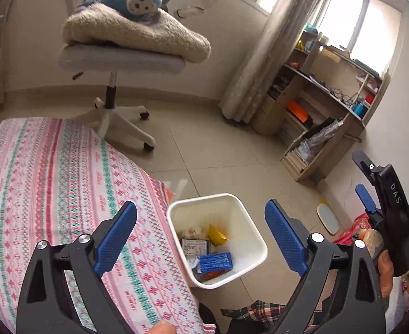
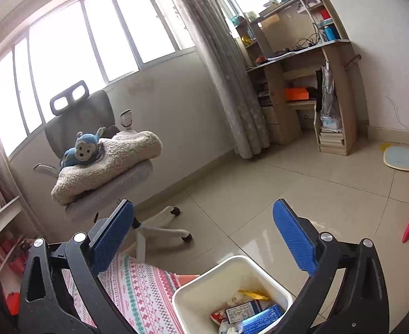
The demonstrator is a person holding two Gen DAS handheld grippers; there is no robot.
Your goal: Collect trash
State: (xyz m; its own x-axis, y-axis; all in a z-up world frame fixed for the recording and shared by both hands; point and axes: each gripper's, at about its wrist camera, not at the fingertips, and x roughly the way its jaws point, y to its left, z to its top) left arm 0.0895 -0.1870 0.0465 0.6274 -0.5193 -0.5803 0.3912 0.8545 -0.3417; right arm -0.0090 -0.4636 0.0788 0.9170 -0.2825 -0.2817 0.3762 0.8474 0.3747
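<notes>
**Both grippers spread wide above the white bin**

At the left lies a bed (image 1: 51,183) under a pink, green and white patterned sheet, its corner reaching the bin. Beyond it, on the pale tiled floor (image 1: 204,144), stands a grey office chair (image 1: 115,58) carrying a cream fleece blanket (image 1: 137,33) and a blue monkey toy (image 1: 132,0). Farther right hangs a grey curtain (image 1: 260,64), then a cluttered wooden desk (image 1: 324,103) with shelves against the far wall, under bright windows.

The white trash bin (image 1: 248,222) sits on the floor just beside the bed, near the cameras. Inside it lie a blue box (image 1: 215,261), a yellow wrapper (image 1: 215,235) and other scraps.

The left gripper (image 1: 201,239) hangs over the bin, jaws wide apart and empty. The right gripper (image 2: 204,239) is likewise spread wide, holding nothing.
</notes>
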